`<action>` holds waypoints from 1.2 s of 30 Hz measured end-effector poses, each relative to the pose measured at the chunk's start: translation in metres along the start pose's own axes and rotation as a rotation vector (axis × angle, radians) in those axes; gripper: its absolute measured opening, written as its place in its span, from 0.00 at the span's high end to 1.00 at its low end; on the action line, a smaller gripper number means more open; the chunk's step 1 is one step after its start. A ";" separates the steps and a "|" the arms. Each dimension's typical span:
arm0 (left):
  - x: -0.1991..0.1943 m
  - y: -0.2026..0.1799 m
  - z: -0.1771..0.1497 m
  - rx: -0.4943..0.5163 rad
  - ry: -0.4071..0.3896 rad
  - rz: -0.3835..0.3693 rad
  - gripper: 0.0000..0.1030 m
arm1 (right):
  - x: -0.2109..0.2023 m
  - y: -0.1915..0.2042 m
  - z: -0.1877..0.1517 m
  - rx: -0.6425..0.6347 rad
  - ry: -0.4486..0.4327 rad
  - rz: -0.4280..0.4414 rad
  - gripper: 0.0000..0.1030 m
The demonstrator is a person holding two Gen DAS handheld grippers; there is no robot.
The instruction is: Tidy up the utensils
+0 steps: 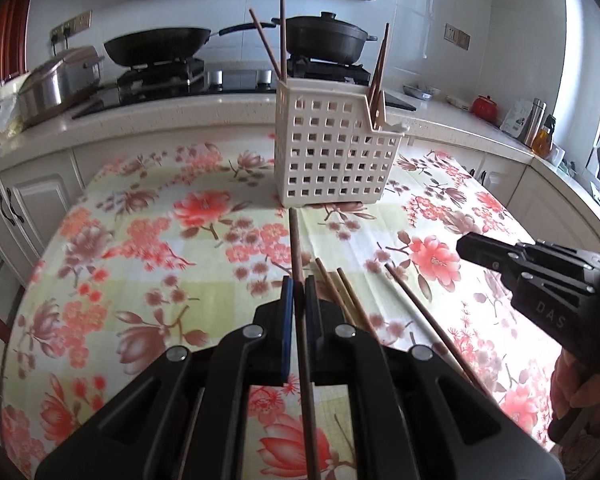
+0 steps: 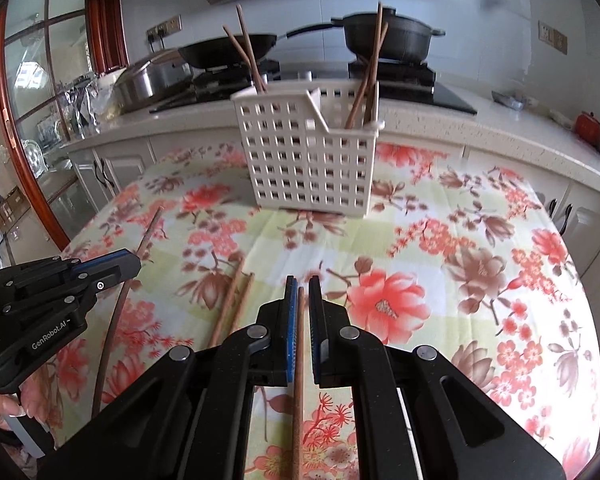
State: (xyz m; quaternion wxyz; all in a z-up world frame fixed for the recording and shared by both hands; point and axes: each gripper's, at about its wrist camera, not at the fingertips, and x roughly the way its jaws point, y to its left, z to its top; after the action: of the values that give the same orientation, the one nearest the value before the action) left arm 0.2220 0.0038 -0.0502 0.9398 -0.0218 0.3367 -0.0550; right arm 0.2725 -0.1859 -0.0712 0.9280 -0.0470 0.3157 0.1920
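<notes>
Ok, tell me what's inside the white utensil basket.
The white basket has two compartments, and brown chopsticks stand in both: two lean in the taller left one, several in the lower right one. Their lower ends and the basket's bottom are hidden behind the perforated walls.

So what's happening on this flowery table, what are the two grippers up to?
A person is sorting chopsticks into the white slotted holder. The left gripper has its jaws shut on one dark chopstick; the right gripper is shut on a lighter chopstick. Several chopsticks already stand in the holder, and loose chopsticks lie on the floral tablecloth.
</notes>
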 end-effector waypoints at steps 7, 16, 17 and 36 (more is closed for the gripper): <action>0.019 0.001 -0.012 -0.001 0.070 -0.015 0.94 | 0.029 0.010 -0.017 -0.084 0.147 -0.006 0.92; 0.022 0.007 -0.015 -0.011 0.071 -0.021 0.94 | 0.064 0.010 -0.034 -0.095 0.240 -0.020 0.77; 0.022 0.008 -0.016 -0.015 0.071 -0.022 0.94 | 0.064 0.011 -0.034 -0.101 0.234 -0.030 0.68; 0.018 0.005 -0.019 -0.011 0.071 -0.032 0.94 | 0.072 0.029 -0.029 -0.152 0.230 -0.024 0.96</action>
State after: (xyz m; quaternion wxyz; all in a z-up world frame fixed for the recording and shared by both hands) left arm 0.2245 0.0068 -0.0769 0.9261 -0.0305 0.3697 -0.0688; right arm 0.2973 -0.1412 -0.1367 0.8816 -0.1427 0.4042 0.1979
